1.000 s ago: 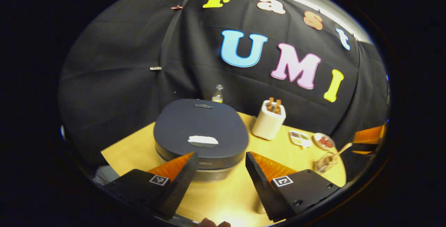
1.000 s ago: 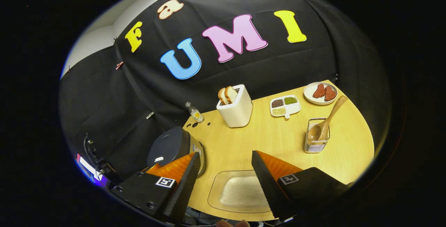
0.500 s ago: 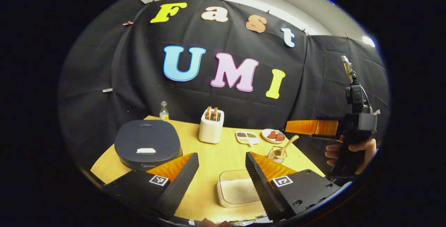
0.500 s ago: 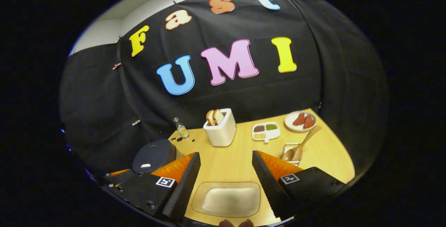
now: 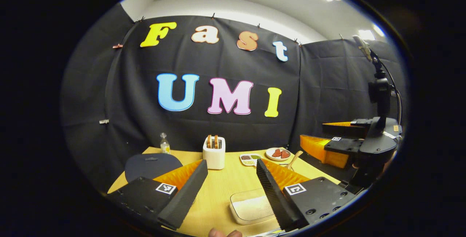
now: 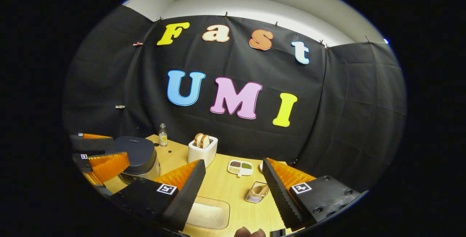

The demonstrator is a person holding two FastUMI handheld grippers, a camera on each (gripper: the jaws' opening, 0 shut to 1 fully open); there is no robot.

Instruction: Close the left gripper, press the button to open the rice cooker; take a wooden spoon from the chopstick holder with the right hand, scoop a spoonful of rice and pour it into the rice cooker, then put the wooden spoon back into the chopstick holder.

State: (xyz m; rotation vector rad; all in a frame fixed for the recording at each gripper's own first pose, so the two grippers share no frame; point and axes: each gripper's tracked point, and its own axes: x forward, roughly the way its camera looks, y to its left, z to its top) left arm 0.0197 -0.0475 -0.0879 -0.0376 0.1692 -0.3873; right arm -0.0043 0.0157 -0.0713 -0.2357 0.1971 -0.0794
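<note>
The dark rice cooker (image 5: 151, 164) stands with its lid down at the table's left, apart from my left gripper (image 5: 230, 164), which hangs open and empty above the table's near side. A wooden spoon (image 5: 295, 155) pokes out behind the right finger. In the right gripper view the spoon's bowl rests in the wire chopstick holder (image 6: 256, 192). My right gripper (image 6: 233, 162) is open and holds nothing. A clear tray of rice (image 6: 207, 213) lies below it, the rice tray (image 5: 251, 208) also near the front edge. The left gripper (image 6: 118, 150) hovers open beside the cooker (image 6: 136, 153).
On the wooden table (image 5: 225, 182) stand a white toaster (image 5: 214, 153) with bread, a small bottle (image 5: 165, 144), a divided dish (image 5: 249, 158) of beans and a plate of meat (image 5: 278, 153). The right gripper (image 5: 313, 131) floats open off the table's right edge.
Both grippers have pulled back and tilted up, so the table sits lower and smaller. The left gripper has left its spot right over the cooker lid. Both stay open.
</note>
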